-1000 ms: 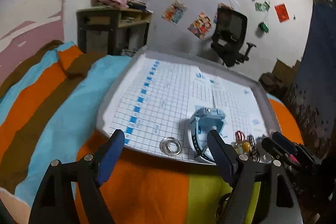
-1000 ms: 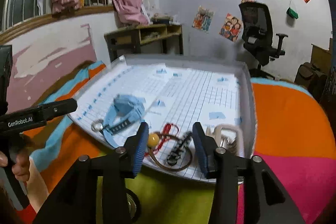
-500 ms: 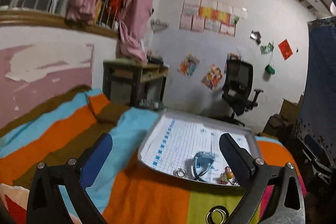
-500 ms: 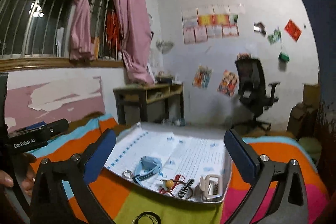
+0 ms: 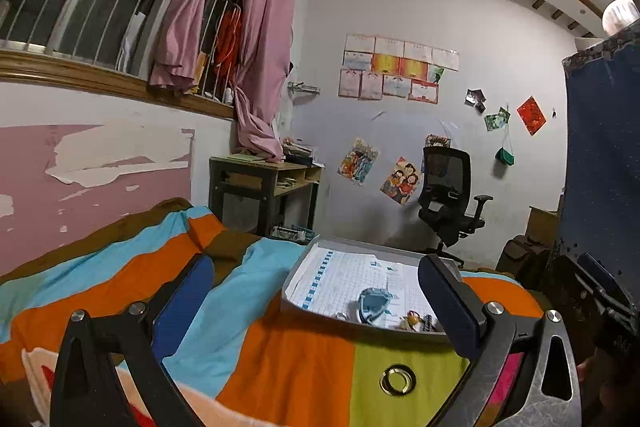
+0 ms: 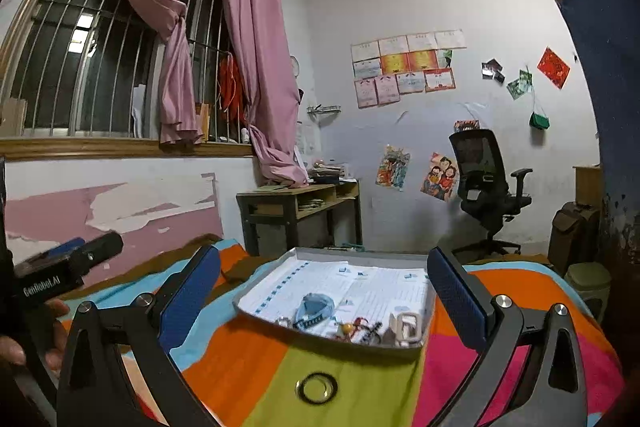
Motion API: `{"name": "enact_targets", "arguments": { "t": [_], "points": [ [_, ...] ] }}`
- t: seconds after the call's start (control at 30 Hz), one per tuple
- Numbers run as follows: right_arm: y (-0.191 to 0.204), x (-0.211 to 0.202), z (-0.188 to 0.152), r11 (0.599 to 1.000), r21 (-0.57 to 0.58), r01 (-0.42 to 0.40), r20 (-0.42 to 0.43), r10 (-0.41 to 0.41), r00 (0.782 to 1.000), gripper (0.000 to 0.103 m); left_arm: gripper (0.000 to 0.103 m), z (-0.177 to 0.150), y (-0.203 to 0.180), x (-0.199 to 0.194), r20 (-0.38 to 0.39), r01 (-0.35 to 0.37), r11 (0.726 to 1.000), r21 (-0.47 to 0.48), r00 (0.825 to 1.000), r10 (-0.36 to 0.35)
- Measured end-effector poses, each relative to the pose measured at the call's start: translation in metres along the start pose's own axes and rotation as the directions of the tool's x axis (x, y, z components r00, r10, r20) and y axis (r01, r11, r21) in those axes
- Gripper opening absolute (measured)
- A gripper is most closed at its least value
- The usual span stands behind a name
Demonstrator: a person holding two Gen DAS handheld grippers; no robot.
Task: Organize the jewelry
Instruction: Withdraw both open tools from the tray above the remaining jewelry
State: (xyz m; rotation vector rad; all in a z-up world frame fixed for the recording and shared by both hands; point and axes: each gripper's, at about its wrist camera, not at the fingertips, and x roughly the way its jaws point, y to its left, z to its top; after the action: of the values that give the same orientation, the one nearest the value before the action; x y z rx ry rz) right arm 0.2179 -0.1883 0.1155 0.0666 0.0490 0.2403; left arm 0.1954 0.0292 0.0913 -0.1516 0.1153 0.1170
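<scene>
- "GenRobot.AI" is showing in white on the left gripper's [image 6: 96,253] black body at nine o'clock in the right wrist view, a hand [image 6: 24,339] gripping it.
- Both the left gripper [image 5: 316,301] and the right gripper [image 6: 326,293] are hovering spread wide, holding nothing.
- A gold ring [image 6: 317,387] is lying at six o'clock on the striped bedspread [image 6: 256,359], outside the tray.
- The grey tray [image 6: 427,311], lined with grid paper, is sitting beyond it, carrying a blue watch [image 6: 316,307], a small ring [image 5: 341,315], a beaded bracelet [image 6: 360,327] and a pale clasp [image 6: 406,323].
- Farther off, a wooden desk [image 6: 300,203], pink curtains [image 6: 256,39], an office chair [image 6: 488,187] and wall papers too small to read are standing.
</scene>
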Motion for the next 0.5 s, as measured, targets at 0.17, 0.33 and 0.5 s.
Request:
{"name": "enact_targets", "arguments": {
  "t": [0.17,0.33,0.5],
  "points": [
    [0.002,-0.048,-0.017,0.999,-0.032,0.030,-0.024,-0.030,0.999,0.102,0.103,-0.017,-0.002,-0.043,0.005,0.000,1.000,0.013,1.000,0.000],
    [0.000,-0.093,-0.029,0.998,-0.019,0.062,-0.037,-0.063,0.997,0.102,0.103,-0.035,-0.002,-0.077,-0.018,0.013,1.000,0.013,1.000,-0.012],
    [0.001,-0.128,-0.040,0.996,-0.015,0.088,-0.069,-0.089,0.994,0.102,0.103,-0.052,0.003,-0.105,-0.043,0.012,1.000,0.011,0.999,-0.012]
  ]
}}
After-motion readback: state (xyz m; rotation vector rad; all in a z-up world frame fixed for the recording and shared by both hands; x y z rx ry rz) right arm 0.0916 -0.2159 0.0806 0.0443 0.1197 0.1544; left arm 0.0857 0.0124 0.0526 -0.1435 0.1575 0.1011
